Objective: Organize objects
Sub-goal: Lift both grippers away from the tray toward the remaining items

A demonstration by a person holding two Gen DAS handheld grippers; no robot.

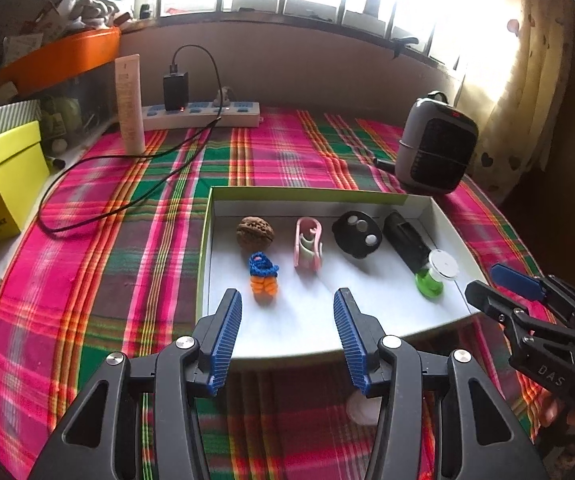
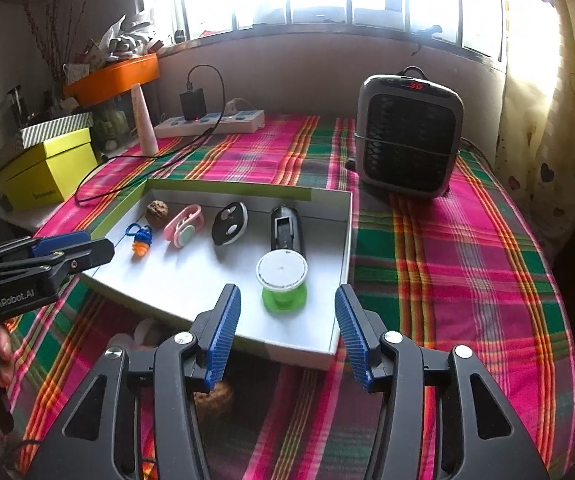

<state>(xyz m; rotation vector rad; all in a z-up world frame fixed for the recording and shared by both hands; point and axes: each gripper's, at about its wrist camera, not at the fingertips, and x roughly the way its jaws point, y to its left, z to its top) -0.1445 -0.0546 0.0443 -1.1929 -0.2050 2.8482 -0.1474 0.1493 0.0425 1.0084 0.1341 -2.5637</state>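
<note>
A shallow white tray [image 1: 307, 193] [image 2: 227, 189] with a green rim lies on the plaid cloth. In it are a walnut [image 1: 255, 232], a blue and orange knitted charm [image 1: 264, 277], a pink clip [image 1: 308, 248], a round black remote [image 1: 357, 240], a black oblong case [image 1: 405, 240] and a green spool [image 2: 283, 280] with a white top. My left gripper [image 1: 287, 304] hangs open over the tray's near edge, nothing between its pads. My right gripper [image 2: 287, 300] is open too, just short of the spool, pads clear of it. Each gripper [image 1: 495, 285] [image 2: 87, 246] shows in the other's view.
A grey heater [image 2: 407, 140] stands behind the tray's right side. At the back left are a power strip [image 1: 203, 114] with a trailing black cable, a cream tube [image 1: 129, 104] and a yellow box [image 1: 3, 184]. A second walnut [image 2: 213, 396] and a pale round item [image 1: 363, 410] lie on the cloth under the grippers.
</note>
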